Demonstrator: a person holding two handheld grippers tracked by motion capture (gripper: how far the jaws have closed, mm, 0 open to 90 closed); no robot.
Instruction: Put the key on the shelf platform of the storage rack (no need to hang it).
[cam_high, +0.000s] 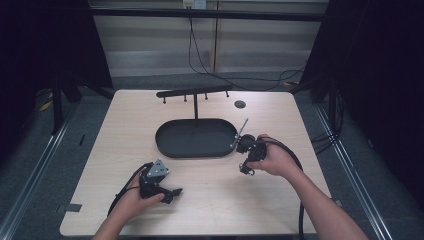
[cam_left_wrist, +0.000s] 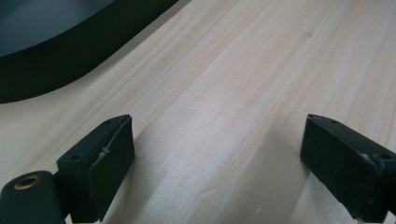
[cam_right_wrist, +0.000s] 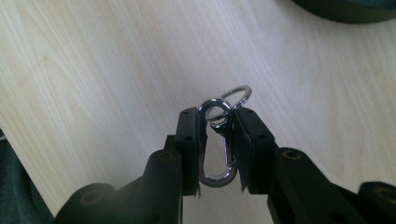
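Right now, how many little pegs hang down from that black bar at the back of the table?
4, spaced along the black bar of the stand behind the oval tray: one near its left end, two either side of the post, one near its right end. None seems hidden.

A fixed camera overhead is looking forward and down across the pale wooden table (cam_high: 200, 200) and its black oval tray (cam_high: 196, 138). The left gripper's camera is skimming close above the wood, catching that tray's rim (cam_left_wrist: 70, 51) at upper left. The right gripper's camera is hovering equally near, glimpsing the tray's edge (cam_right_wrist: 345, 11) at top right.
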